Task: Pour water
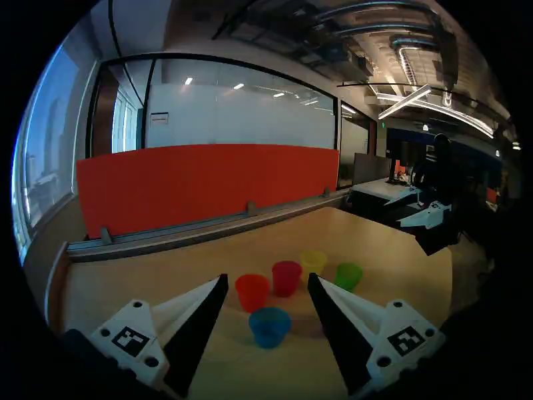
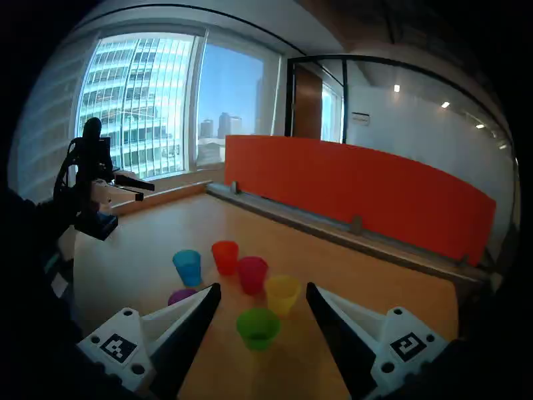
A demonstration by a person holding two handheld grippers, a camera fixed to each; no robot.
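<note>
Pale wood table (image 1: 373, 240), with an orange partition (image 1: 200, 180) along its far edge and windows beyond.

Left gripper view: your left gripper (image 1: 267, 277) hangs low over the near edge of the table. Its fingers are spread wide and hold nothing. Five small plastic cups stand upright in a loose cluster just ahead of the fingertips.
- The blue cup (image 1: 269, 326) is nearest, between the two fingers.
- The orange cup (image 1: 252, 291) is just behind it to the left, close to the left finger.
- The red cup (image 1: 286, 277) stands beside the orange one.
- The yellow cup (image 1: 313, 262) is farther back.
- The green cup (image 1: 348, 275) stands off to the right, past the right finger.

Right gripper view: your right gripper (image 2: 263, 287) is also spread wide with nothing in its grip. It faces the same cluster from the other side, with the green cup closest between the fingers. A purple cup (image 2: 181, 295) peeks out from behind the left finger, partly hidden.

You cannot tell from either view whether any cup holds water. No finger touches a cup.
</note>
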